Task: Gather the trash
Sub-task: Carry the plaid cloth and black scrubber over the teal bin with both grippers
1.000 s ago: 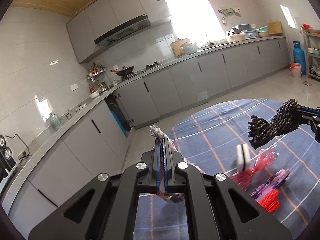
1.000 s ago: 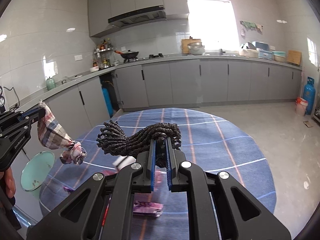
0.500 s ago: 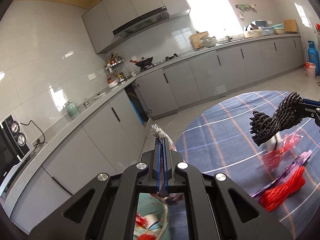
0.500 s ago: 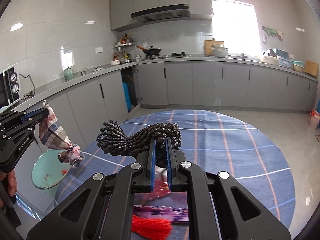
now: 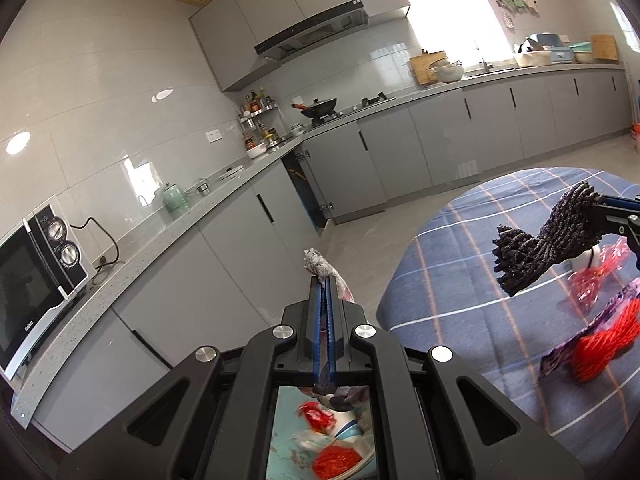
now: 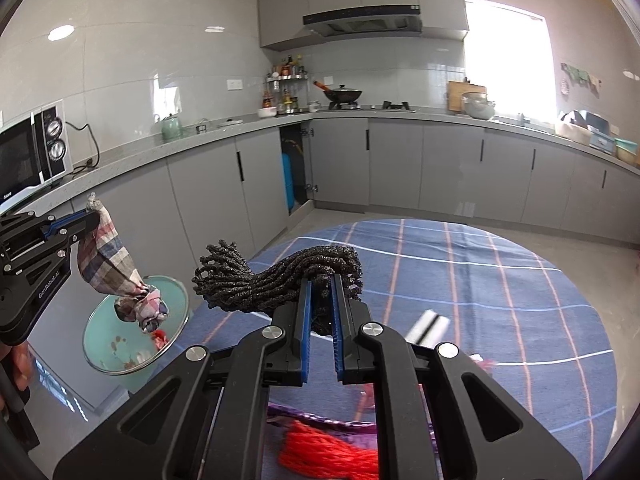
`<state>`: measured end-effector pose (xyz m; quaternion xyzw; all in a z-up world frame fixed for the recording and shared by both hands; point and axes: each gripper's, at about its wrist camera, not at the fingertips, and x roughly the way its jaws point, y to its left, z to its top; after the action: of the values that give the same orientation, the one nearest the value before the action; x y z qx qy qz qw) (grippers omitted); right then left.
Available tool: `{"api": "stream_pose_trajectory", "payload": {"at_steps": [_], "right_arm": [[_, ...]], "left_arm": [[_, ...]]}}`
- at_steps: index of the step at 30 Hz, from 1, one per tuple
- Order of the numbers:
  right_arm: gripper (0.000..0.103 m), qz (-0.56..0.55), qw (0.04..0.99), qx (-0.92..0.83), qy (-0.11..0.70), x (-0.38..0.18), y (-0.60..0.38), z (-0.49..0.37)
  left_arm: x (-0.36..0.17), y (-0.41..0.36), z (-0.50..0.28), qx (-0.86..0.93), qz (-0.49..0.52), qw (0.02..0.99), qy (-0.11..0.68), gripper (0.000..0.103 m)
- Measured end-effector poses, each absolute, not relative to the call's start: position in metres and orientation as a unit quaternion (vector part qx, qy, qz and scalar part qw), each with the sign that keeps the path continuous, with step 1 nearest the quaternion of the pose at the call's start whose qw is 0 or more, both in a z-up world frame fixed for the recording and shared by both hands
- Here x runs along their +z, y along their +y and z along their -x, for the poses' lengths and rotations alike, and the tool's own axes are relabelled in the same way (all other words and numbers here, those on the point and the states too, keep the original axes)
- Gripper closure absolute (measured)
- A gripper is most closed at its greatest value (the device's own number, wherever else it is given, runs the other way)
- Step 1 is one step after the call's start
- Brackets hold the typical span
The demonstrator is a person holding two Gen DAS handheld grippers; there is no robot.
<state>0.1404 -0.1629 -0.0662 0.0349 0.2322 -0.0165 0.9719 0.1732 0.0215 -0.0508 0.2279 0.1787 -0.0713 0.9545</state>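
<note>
The left hand-held gripper is fully closed, its blue pads pinching a plaid rag by one corner; seen from the right wrist, the rag hangs down, knotted at its lower end, over a teal bin. Through the left wrist view the bin lies directly under that gripper, with red scraps and a pale cup or bowl already in it. The right hand-held gripper is nearly closed on a black net bundle, which sticks out leftward from the pads and is held above the bench, a round one covered in blue checked cloth. Lying on the bench below and beside that gripper are a red net on a purple wrapper, a pinkish wrapper and a small white block, blurred. The bin stands on the floor just off the bench's left edge. Grey kitchen cabinets run behind, with a microwave on the counter.
</note>
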Motion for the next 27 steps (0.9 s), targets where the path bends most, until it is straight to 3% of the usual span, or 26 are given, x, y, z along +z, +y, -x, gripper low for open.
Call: {"api": "stream_pose_trajectory", "payload": {"at_steps": [27], "right_arm": [[0.093, -0.003, 0.965, 0.047, 0.259, -0.086, -0.084, -0.173]], "left_arm": [[-0.075, 0.097, -0.18, 0.015, -0.212, 0.953, 0.218, 0.1]]}}
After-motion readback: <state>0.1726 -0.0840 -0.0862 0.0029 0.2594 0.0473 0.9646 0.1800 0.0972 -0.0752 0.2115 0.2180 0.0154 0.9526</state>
